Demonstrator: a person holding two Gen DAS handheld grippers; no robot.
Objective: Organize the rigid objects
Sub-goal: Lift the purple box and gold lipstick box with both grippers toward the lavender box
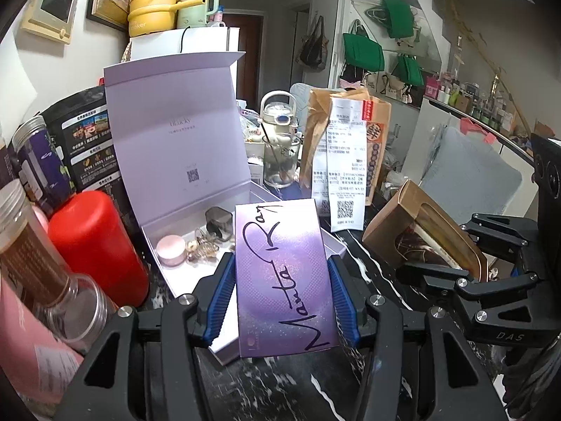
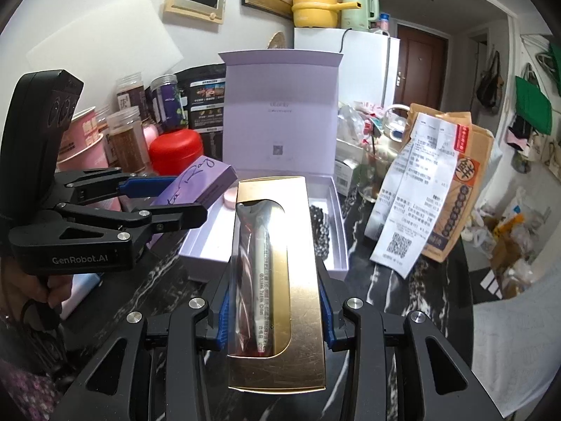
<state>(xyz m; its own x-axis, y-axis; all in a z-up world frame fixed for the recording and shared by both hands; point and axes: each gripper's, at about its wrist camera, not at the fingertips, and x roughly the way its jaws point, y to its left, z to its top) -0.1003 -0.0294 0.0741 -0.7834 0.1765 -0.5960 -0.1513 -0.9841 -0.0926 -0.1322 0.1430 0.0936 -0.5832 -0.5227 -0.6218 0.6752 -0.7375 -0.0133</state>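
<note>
You hold a box in each hand, both raised just near of the open lilac gift box (image 2: pixel 336 207) on the dark marbled table (image 2: pixel 396 301). To do this step well, bring one box in at a time, keep it level, and lower it onto a bare patch of the tray, clear of the pink jar (image 1: pixel 170 251) and small trinkets at its far left and the dark beaded strand (image 2: pixel 320 231) along its right side. Your left gripper (image 1: pixel 280 301) pinches the purple Manta Ray box (image 1: pixel 284 277) across its width, blue pads flat on both long edges. Your right gripper (image 2: pixel 275 312) clamps the gold windowed box (image 2: pixel 305 280) the same way, its far end over the tray's near rim.
</note>
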